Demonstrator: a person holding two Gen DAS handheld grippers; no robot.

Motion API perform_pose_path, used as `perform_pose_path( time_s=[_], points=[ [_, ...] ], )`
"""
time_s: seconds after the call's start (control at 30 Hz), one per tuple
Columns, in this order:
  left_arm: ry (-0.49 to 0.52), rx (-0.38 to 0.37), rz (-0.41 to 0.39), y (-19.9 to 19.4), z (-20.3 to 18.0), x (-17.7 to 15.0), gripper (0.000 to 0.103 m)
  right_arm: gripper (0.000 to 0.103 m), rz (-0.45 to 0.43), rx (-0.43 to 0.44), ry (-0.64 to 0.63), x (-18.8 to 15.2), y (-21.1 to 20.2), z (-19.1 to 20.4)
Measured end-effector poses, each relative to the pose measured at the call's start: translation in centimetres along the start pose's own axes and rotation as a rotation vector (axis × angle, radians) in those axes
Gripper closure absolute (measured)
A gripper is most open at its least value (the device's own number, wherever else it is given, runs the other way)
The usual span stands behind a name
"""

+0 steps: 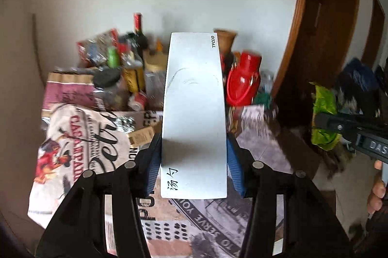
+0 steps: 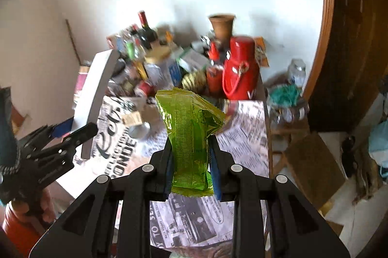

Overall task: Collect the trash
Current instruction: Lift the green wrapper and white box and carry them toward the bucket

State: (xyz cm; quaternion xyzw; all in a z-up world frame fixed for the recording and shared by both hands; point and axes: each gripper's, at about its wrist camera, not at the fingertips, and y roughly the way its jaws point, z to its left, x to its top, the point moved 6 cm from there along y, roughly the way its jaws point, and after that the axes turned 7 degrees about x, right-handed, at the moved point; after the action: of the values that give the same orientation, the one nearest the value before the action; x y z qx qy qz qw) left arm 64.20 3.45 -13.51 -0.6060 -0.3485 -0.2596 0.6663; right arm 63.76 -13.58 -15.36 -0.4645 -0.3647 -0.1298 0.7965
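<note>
Left wrist view: a white packet (image 1: 194, 112) is clamped in the left hand-held gripper (image 1: 194, 165) above the tabletop (image 1: 218, 221); the green wrapper (image 2: 191, 136), pinched by the right hand-held gripper (image 2: 191, 168), could be dropped if crumpled

Clutter (image 2: 169, 64) across table's (image 2: 245, 136) far end

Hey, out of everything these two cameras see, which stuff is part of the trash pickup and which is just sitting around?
Part of the job:
- white box, clamped in the left gripper
- green wrapper, clamped in the right gripper

Just lying about:
- red jug
- clay vase
- wine bottle
- printed tablecloth
</note>
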Motion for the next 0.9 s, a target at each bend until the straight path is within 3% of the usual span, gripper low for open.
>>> perform_pose_path(
  time_s=[0.17,0.4,0.63,0.9],
  points=[
    [-0.064,0.019,-0.058,-5.2,-0.2,-0.4,0.053,0.080,-0.041,0.037,-0.072,0.7,-2.7,1.2],
    [-0.070,0.017,-0.105,-10.9,0.6,-2.2,0.053,0.080,-0.091,0.078,-0.086,-0.2,-6.5,3.6],
    [-0.036,-0.028,-0.141,-15.6,3.2,-5.0,0.053,0.080,-0.131,0.045,-0.056,-3.2,-9.5,7.2],
    [0.055,-0.095,-0.145,-22.1,6.5,-10.9,0.053,0.080,-0.166,-0.002,0.023,-9.3,-13.5,12.9]
  ],
)
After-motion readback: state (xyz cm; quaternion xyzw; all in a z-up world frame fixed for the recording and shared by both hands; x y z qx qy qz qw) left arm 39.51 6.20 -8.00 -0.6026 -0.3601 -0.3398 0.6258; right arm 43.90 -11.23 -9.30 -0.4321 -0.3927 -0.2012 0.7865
